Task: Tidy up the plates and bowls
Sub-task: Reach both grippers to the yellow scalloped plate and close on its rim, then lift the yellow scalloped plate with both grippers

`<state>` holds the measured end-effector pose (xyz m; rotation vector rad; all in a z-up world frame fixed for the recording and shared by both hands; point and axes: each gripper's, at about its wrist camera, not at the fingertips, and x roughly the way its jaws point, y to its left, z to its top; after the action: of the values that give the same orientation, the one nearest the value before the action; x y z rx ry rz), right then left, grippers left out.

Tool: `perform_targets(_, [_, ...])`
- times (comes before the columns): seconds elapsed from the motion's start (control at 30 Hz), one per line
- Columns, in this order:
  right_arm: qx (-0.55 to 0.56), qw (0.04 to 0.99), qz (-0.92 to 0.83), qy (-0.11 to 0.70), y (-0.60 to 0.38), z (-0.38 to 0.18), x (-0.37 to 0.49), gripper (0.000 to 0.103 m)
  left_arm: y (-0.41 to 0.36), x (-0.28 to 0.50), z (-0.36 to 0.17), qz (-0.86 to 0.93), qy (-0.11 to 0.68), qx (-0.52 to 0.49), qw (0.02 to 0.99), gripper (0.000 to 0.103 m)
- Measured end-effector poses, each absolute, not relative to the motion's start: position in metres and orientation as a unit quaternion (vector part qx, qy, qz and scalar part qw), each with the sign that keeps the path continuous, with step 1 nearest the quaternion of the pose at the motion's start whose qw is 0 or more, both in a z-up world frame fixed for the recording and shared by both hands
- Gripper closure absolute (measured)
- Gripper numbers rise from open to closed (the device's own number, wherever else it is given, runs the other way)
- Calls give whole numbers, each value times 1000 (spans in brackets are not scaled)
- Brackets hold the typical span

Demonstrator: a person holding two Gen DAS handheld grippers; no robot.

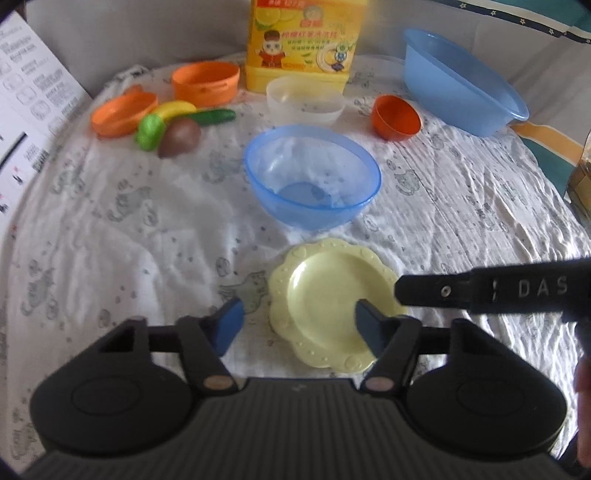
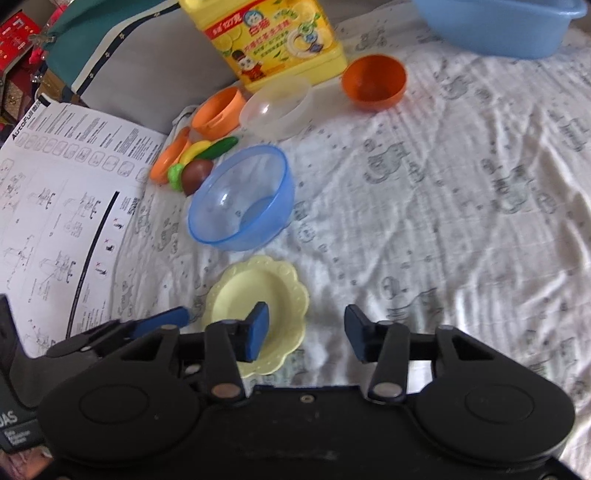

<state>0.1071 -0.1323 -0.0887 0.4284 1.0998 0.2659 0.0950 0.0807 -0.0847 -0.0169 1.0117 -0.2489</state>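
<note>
A pale yellow scalloped plate (image 1: 325, 295) (image 2: 255, 291) lies on the white cloth close in front of both grippers. My left gripper (image 1: 299, 325) is open and empty, its right finger over the plate. My right gripper (image 2: 306, 334) is open and empty, its left finger over the plate's right part. Behind the plate stands a clear blue bowl (image 1: 312, 173) (image 2: 242, 195). Farther back are a clear white bowl (image 1: 304, 101) (image 2: 277, 105), a small orange bowl (image 1: 397, 118) (image 2: 373, 81), an orange container (image 1: 205, 83) (image 2: 218, 110) and an orange dish (image 1: 123, 112) (image 2: 168, 157).
Toy fruit and vegetables (image 1: 173, 127) (image 2: 199, 160) lie beside the orange dish. A yellow detergent jug (image 1: 303, 40) (image 2: 273, 37) stands at the back. A large blue basin (image 1: 461, 81) (image 2: 498, 22) is at the far right. A printed instruction sheet (image 1: 26, 103) (image 2: 62, 206) lies left.
</note>
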Motion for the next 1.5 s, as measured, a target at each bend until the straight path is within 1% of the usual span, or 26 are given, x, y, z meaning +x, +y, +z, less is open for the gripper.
perform_targets(0.03, [204, 820, 126, 520, -131, -91, 108, 62, 81, 97, -87, -121, 487, -13, 865, 53])
perform_targets(0.07, [208, 818, 127, 520, -131, -93, 108, 64, 82, 98, -88, -122, 487, -16, 865, 54])
perform_targets(0.13, [212, 819, 129, 517, -133, -94, 108, 66, 80, 99, -88, -131, 485, -18, 864, 64])
perform_targets(0.2, [210, 821, 128, 515, -133, -94, 109, 72, 77, 100, -88, -144, 486, -21, 862, 69])
perform_targets(0.27, [209, 823, 126, 513, -134, -95, 109, 74, 72, 99, -88, -147, 483, -10, 863, 69])
perform_targets(0.4, [200, 830, 124, 505, -137, -97, 105, 84, 72, 100, -89, -146, 484, -12, 863, 69])
perform_targets(0.47, [194, 834, 124, 501, -137, -97, 103, 87, 73, 99, -89, -144, 483, -8, 864, 68])
perform_targets(0.67, [182, 845, 123, 488, -133, -98, 100, 88, 71, 97, -89, -147, 479, 6, 866, 68])
perform_targets(0.77, [159, 853, 116, 483, -126, -95, 97, 88, 66, 97, -89, -144, 480, 15, 865, 68])
perform_targets(0.9, [151, 854, 108, 486, -125, -90, 94, 87, 59, 95, -84, -135, 479, 29, 867, 71])
perform_targets(1.03, [152, 854, 98, 489, -131, -88, 91, 87, 51, 92, -79, -136, 478, 39, 867, 73])
perform_targets(1.5, [145, 866, 97, 469, -138, -64, 69, 87, 46, 69, -56, -130, 466, 27, 875, 74])
